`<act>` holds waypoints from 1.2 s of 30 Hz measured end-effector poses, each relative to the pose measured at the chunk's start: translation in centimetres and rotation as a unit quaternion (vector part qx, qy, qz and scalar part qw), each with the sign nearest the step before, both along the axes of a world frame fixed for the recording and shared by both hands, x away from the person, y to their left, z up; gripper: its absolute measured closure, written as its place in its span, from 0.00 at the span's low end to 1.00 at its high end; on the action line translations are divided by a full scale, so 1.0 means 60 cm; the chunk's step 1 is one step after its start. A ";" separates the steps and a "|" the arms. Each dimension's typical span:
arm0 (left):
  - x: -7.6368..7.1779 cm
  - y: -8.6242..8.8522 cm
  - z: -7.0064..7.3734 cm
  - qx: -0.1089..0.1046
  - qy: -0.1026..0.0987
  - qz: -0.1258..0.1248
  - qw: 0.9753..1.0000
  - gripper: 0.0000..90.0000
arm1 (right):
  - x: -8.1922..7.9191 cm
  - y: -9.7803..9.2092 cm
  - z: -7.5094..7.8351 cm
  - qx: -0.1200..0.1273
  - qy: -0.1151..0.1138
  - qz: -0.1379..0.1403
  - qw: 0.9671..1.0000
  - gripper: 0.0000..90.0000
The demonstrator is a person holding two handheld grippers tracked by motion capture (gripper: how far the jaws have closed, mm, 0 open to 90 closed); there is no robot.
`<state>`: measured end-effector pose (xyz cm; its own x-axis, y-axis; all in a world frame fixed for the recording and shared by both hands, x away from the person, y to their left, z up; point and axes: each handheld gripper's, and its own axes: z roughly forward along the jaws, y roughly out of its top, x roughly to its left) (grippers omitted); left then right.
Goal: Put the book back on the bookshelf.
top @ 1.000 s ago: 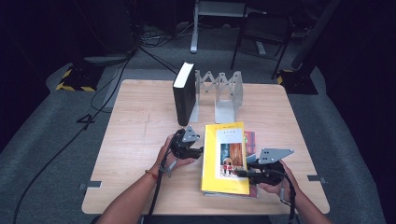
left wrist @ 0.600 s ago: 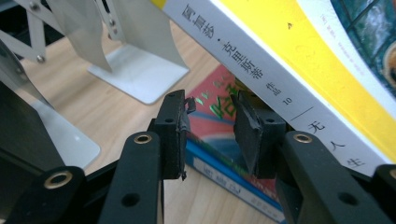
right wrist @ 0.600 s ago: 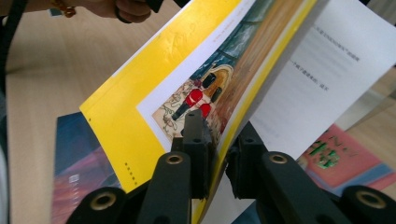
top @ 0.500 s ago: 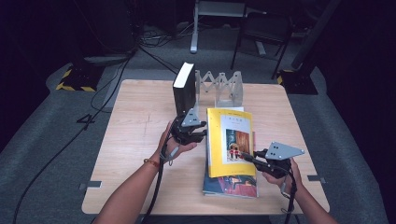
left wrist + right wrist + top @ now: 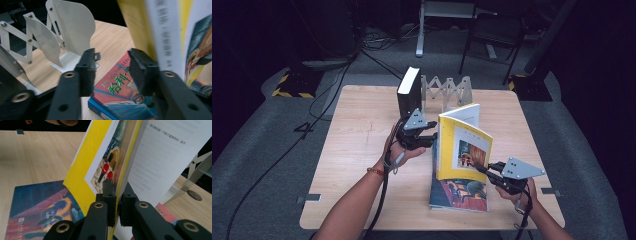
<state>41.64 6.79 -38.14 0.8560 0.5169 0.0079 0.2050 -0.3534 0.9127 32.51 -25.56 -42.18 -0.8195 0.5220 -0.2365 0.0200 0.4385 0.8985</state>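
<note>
Yellow book (image 5: 462,147) up off the table (image 5: 357,150) now, standing nearly on edge, cover toward the person, pages fanning open at its far side! The right gripper (image 5: 490,170) has it: in the right gripper view the jaws sit almost together, pinching the yellow cover's (image 5: 82,177) lower edge between them (the white text page (image 5: 165,157) swings loose just beyond). The hand (image 5: 514,192) holding that gripper sits near the table's front right corner.

Beneath the yellow book, a blue book (image 5: 459,192) lies flat on the table, its picture cover facing up; the left gripper view catches its corner (image 5: 117,100) with green lettering, right under the jaws.

The left gripper (image 5: 427,137) is just left of the yellow book, by its spine. Its jaws stand apart with nothing between them, the yellow book's spine (image 5: 162,32) close beside the right-hand jaw; whether that jaw touches it, I cannot tell.

Behind the yellow book, a white folding rack (image 5: 449,90) stands at the table's far edge, with a black book (image 5: 408,92) upright at its left end.
</note>
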 end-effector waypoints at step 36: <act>-0.087 -0.060 -0.064 0.026 0.003 -0.088 0.996 0.57 | -0.027 -0.006 -0.011 -0.019 -0.014 0.012 1.000 0.95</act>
